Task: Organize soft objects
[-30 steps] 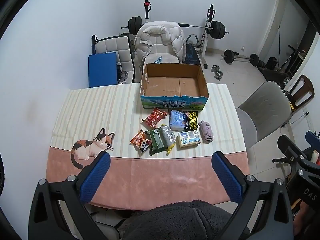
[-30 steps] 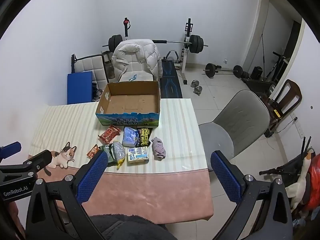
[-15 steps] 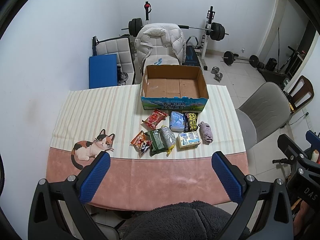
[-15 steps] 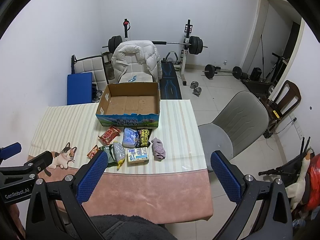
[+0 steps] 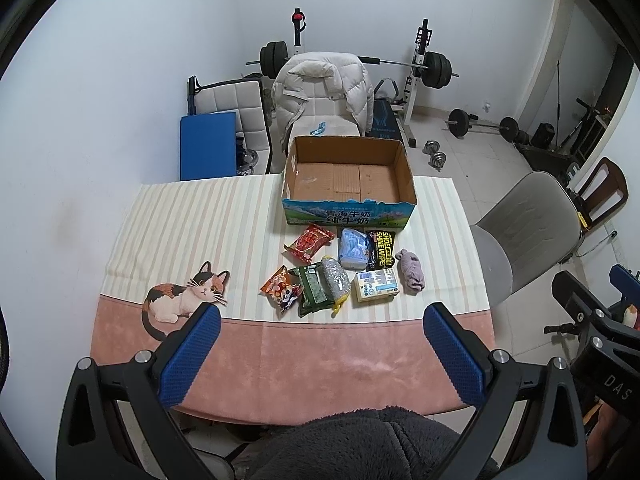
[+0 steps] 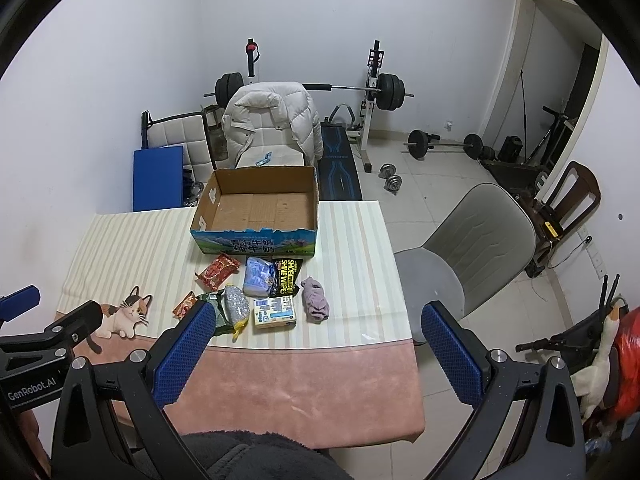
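An empty open cardboard box (image 5: 348,178) (image 6: 260,208) stands at the table's far side. In front of it lie several soft packs: a red snack bag (image 5: 309,242), a blue tissue pack (image 5: 353,248), a black wipes pack (image 5: 382,249), a mauve rolled cloth (image 5: 411,270) (image 6: 315,299), a yellow-white pack (image 5: 376,286), a green pack (image 5: 314,294), a silver bag (image 5: 336,280) and an orange snack bag (image 5: 282,289). My left gripper (image 5: 320,354) is open and empty, high above the table's near edge. My right gripper (image 6: 316,354) is open and empty, to its right.
The table (image 5: 180,220) has a striped cloth with a cat print (image 5: 184,298). A grey chair (image 6: 468,248) stands at the right. A chair with a white jacket (image 5: 320,92) and a weight bench (image 6: 360,88) stand behind.
Both grippers have risen or pulled back a little, so the table looks slightly lower in view. Nothing on the table has moved.
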The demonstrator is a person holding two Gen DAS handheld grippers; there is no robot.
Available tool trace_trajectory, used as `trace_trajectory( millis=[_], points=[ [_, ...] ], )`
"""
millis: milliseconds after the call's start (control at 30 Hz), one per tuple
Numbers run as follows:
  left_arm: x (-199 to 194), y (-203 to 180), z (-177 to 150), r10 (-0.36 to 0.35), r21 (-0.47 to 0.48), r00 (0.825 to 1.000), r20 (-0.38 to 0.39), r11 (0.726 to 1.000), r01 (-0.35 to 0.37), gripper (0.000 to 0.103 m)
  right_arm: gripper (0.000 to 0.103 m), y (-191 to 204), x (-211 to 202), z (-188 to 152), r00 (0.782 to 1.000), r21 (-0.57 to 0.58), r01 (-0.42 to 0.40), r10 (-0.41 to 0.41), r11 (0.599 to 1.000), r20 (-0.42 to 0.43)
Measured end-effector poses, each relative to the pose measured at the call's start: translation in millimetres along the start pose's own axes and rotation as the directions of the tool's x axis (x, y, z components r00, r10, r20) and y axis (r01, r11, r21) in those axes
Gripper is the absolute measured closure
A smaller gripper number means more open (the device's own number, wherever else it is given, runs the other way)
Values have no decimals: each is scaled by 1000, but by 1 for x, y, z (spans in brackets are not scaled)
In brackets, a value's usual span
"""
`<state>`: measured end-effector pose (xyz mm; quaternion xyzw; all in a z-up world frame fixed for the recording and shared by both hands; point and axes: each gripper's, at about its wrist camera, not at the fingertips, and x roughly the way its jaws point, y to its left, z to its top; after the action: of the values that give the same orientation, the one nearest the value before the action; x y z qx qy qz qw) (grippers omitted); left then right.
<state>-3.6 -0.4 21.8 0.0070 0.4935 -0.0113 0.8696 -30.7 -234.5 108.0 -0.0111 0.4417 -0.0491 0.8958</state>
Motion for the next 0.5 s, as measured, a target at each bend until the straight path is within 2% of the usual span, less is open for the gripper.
trace_trajectory(
  millis=[500],
  points=[
    [-5,-3,-2,-5,-17,1000,19,1000,6,0,0,2,-2,1,1000,-12,-5,5,1000,9]
  ],
)
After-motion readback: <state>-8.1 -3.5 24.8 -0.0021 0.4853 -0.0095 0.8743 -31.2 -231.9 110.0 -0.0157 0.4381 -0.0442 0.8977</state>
